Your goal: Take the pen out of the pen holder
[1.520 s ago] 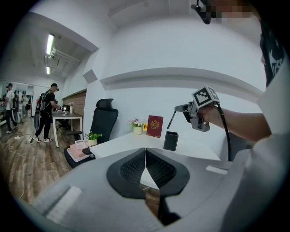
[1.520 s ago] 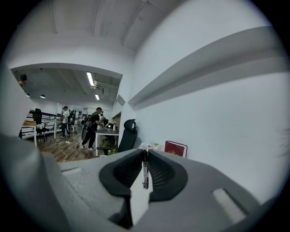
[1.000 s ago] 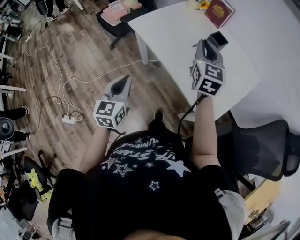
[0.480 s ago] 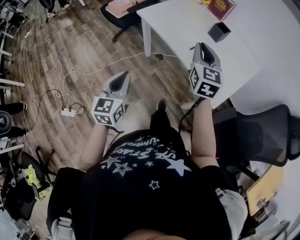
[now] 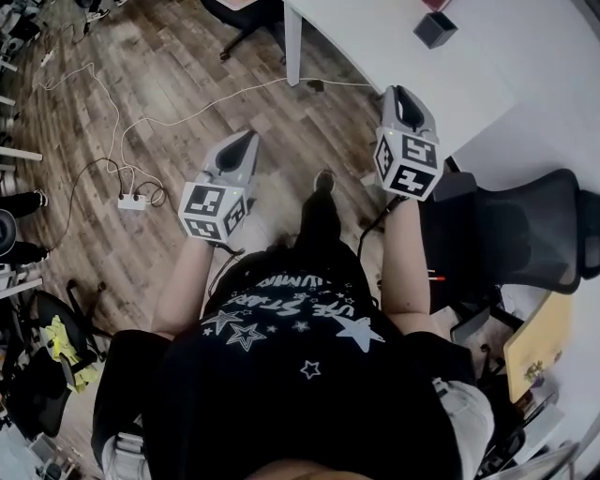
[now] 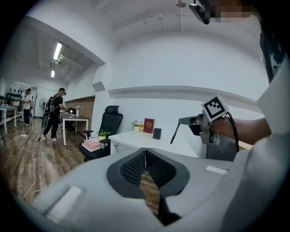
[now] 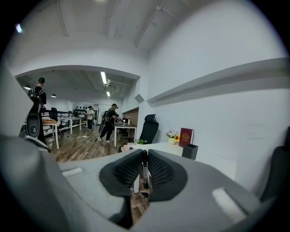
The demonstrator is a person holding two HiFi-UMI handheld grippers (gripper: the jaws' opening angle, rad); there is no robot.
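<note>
The pen [image 7: 144, 174] is pinched in the right gripper [image 5: 404, 94], well away from the holder [image 5: 436, 28], evidently extracted; the left gripper [image 5: 241, 145] is held closed, empty

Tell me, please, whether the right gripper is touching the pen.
Touching. In the right gripper view, the right gripper has its jaws pressed against the pen from both sides.
</note>
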